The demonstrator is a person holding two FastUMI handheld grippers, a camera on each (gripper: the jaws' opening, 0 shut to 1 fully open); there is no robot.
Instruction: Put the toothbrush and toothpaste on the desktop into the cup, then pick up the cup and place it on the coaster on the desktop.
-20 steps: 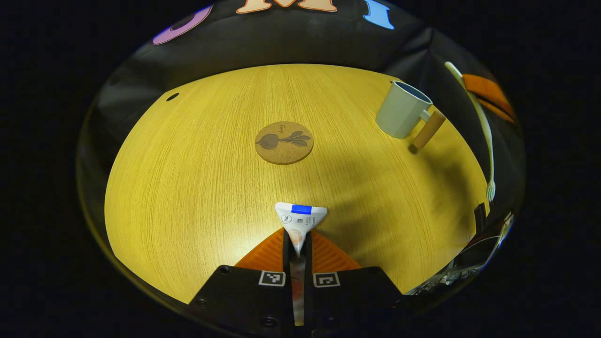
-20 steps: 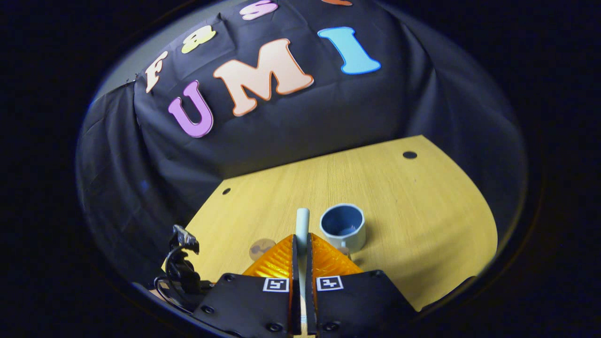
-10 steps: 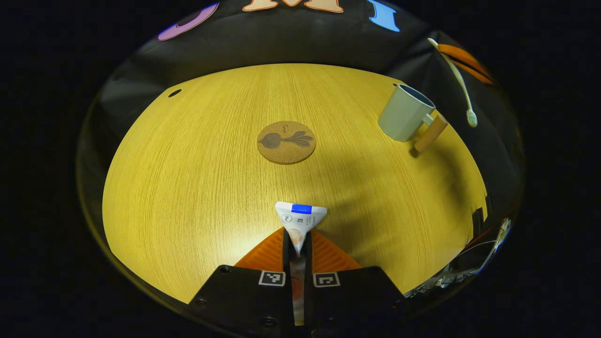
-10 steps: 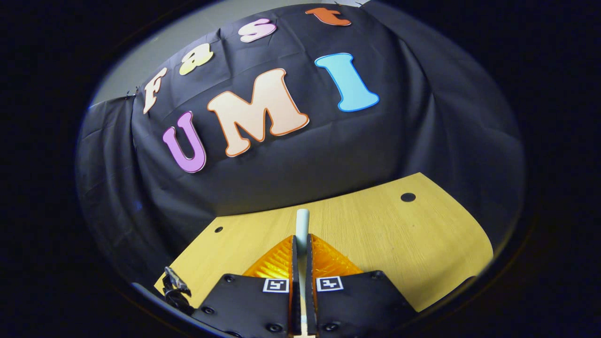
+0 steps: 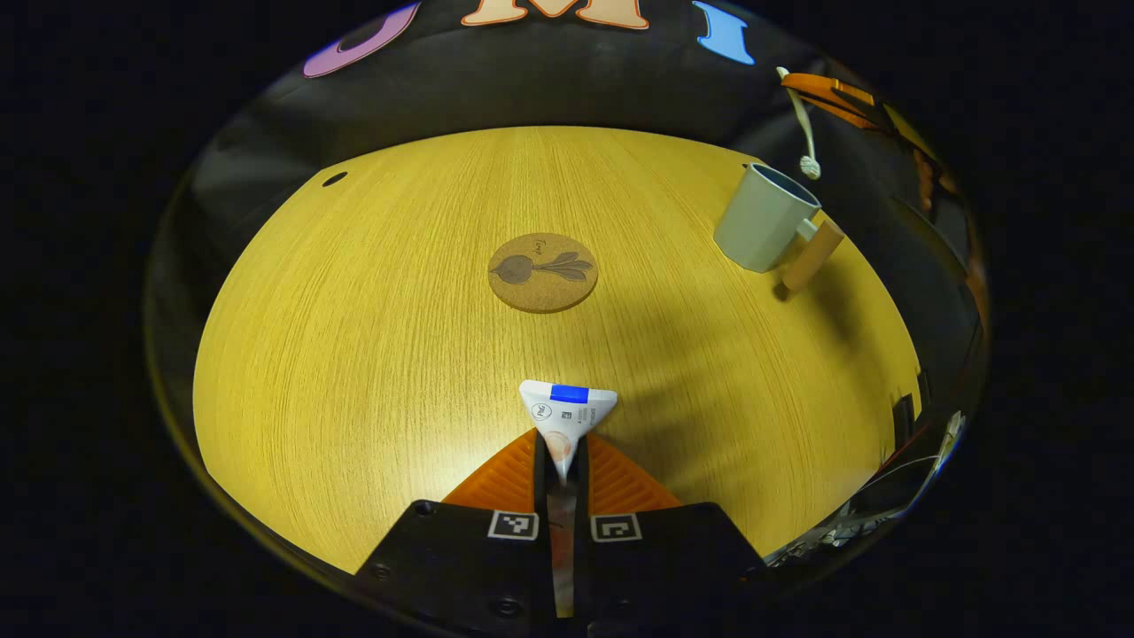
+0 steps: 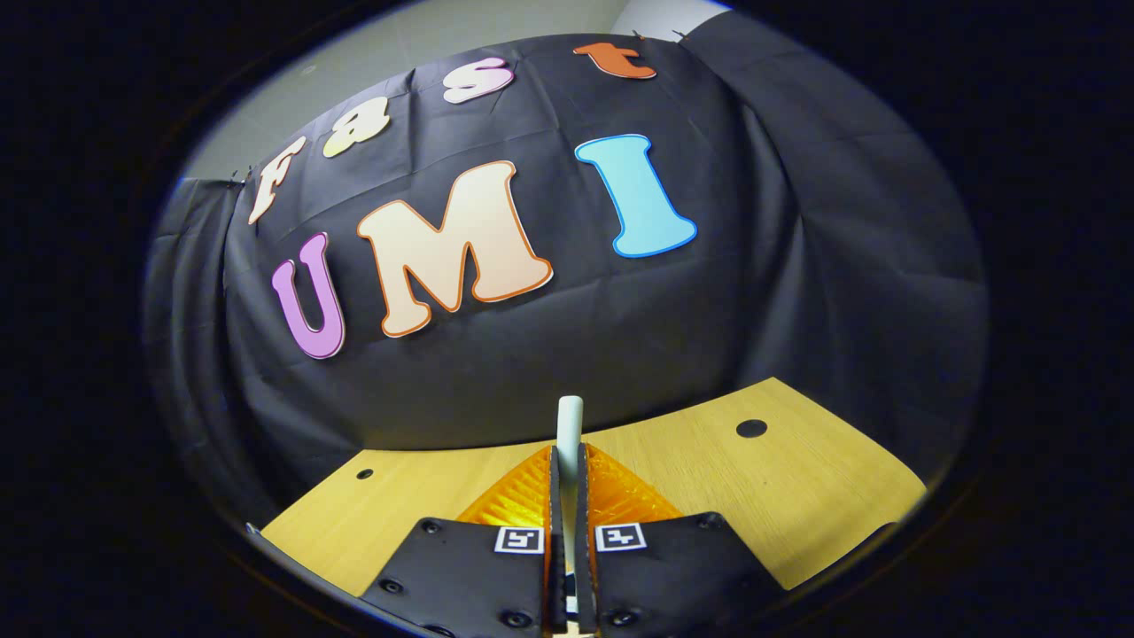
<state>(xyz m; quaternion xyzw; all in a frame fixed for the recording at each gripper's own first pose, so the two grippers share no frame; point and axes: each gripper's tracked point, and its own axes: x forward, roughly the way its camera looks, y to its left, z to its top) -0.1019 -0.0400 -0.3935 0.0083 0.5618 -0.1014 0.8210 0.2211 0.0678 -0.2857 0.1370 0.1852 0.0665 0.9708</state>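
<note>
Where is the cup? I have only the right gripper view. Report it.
Observer: In the left gripper view, the cup stands upright by the table's far right edge.
Operator: Give me the toothbrush head against it.
Observer: The toothbrush hangs head-down from the right gripper; its head appears just above the cup's rim, not inside.
Operator: Report the toothpaste.
Observer: The left gripper is shut on the toothpaste, on the near side of the coaster.
</note>
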